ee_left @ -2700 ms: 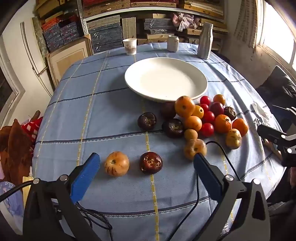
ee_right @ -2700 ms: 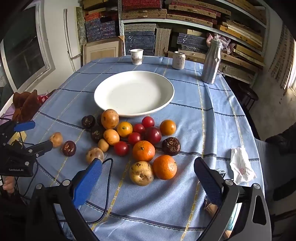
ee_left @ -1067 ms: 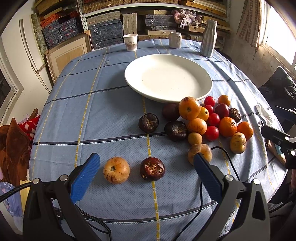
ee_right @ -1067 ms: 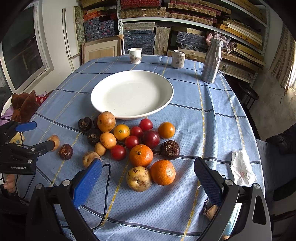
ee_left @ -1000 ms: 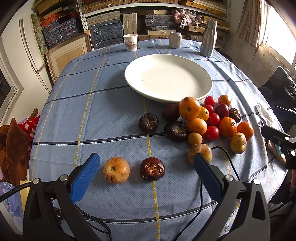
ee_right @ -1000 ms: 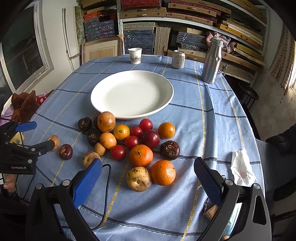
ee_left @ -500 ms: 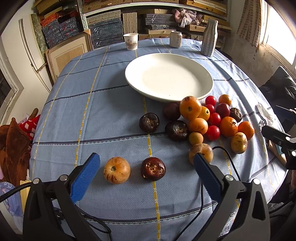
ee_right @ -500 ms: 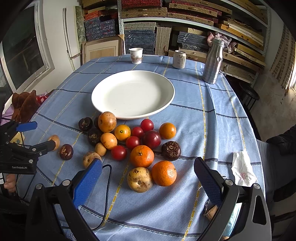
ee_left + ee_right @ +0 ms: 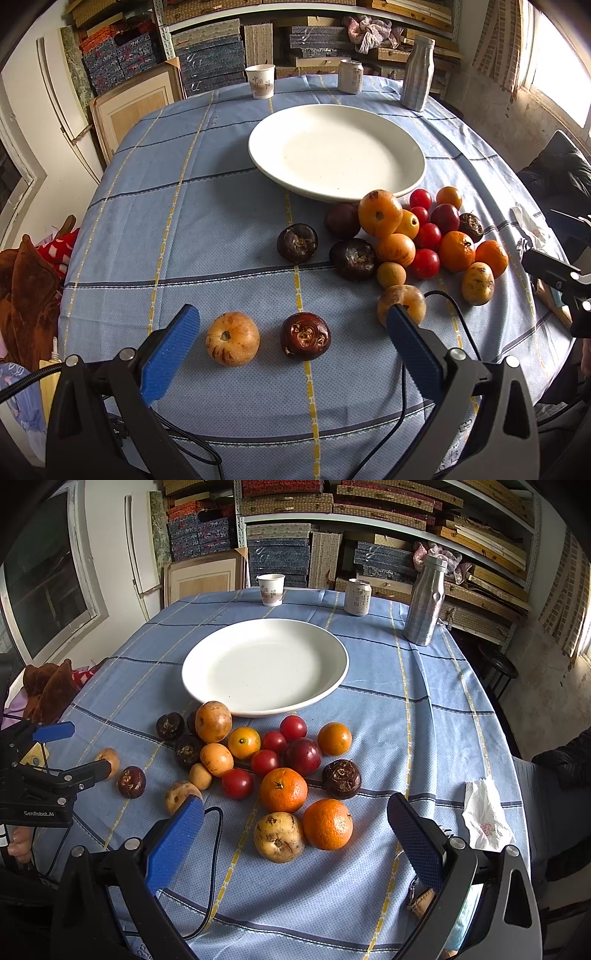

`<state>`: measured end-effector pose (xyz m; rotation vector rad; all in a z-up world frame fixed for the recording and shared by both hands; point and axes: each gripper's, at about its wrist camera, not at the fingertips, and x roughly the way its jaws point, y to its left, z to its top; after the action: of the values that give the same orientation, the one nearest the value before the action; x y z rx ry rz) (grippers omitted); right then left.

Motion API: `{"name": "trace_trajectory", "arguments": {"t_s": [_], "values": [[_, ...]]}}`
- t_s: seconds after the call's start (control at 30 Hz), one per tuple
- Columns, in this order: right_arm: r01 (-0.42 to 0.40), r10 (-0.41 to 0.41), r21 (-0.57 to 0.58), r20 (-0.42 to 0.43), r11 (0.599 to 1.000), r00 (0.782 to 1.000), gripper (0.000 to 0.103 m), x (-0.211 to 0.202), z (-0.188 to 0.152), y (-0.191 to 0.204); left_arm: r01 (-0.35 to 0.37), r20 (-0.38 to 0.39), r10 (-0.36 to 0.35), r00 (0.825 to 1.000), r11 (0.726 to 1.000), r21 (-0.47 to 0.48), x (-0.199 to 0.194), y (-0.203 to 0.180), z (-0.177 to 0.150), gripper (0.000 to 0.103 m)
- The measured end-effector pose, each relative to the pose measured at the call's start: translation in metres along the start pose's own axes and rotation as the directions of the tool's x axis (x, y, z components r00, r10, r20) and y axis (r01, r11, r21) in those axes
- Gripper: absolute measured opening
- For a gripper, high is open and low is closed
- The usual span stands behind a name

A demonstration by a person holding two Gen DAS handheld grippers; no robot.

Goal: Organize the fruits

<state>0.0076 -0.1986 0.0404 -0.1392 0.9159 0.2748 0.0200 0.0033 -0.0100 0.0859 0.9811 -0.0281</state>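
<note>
Now both grippers hover low over the near edge of the table (image 9: 155,206), jaws spread wide and holding nothing. In the left wrist view the left gripper (image 9: 291,343) frames two loose fruits at lower centre: a tan fruit (image 9: 232,343) and, just beside it on the right, a dark fruit (image 9: 305,336), neither touched by the blue pads (image 9: 168,354). To the right of the frame lies the heap of fruit (image 9: 413,240), oranges, red tomatoes and dark ones packed together, its far side reaching the rim of the plate (image 9: 336,147), which sits bare at upper centre. In the right wrist view the right gripper (image 9: 295,834) brackets a yellow-brown fruit (image 9: 279,836) touching an orange (image 9: 327,824) at lower centre, with the rest of the heap between them and the plate. A black cable (image 9: 216,849) loops across the cloth beside the left finger. A cup (image 9: 271,589), a can (image 9: 357,596) and a bottle (image 9: 424,602) stand along the far edge, and a crumpled tissue (image 9: 484,819) lies at right.
</note>
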Motion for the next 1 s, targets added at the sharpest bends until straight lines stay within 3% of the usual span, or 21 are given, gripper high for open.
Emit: {"name": "trace_trajectory", "arguments": {"t_s": [0.63, 0.8, 0.93, 1.0], "values": [[-0.012, 0.012, 0.012, -0.021, 1.0, 1.0, 0.1, 0.006, -0.001, -0.002, 0.004, -0.02, -0.004, 1.0, 1.0, 0.003, 0.009, 0.002, -0.005, 0.099], [-0.015, 0.018, 0.042, -0.079, 0.999, 0.997, 0.1, 0.016, -0.005, -0.008, 0.053, -0.114, -0.052, 0.992, 0.999, 0.006, 0.025, 0.005, -0.013, 0.099], [-0.048, 0.058, 0.108, -0.09, 0.993, 0.994, 0.099, 0.018, -0.011, -0.021, 0.074, -0.188, -0.084, 0.979, 0.995, -0.059, 0.042, 0.019, -0.029, 0.099], [-0.086, 0.1, 0.157, -0.084, 0.984, 0.991, 0.093, 0.02, -0.015, -0.031, 0.076, -0.194, -0.094, 0.976, 0.992, -0.1, 0.044, 0.027, -0.035, 0.099]]}}
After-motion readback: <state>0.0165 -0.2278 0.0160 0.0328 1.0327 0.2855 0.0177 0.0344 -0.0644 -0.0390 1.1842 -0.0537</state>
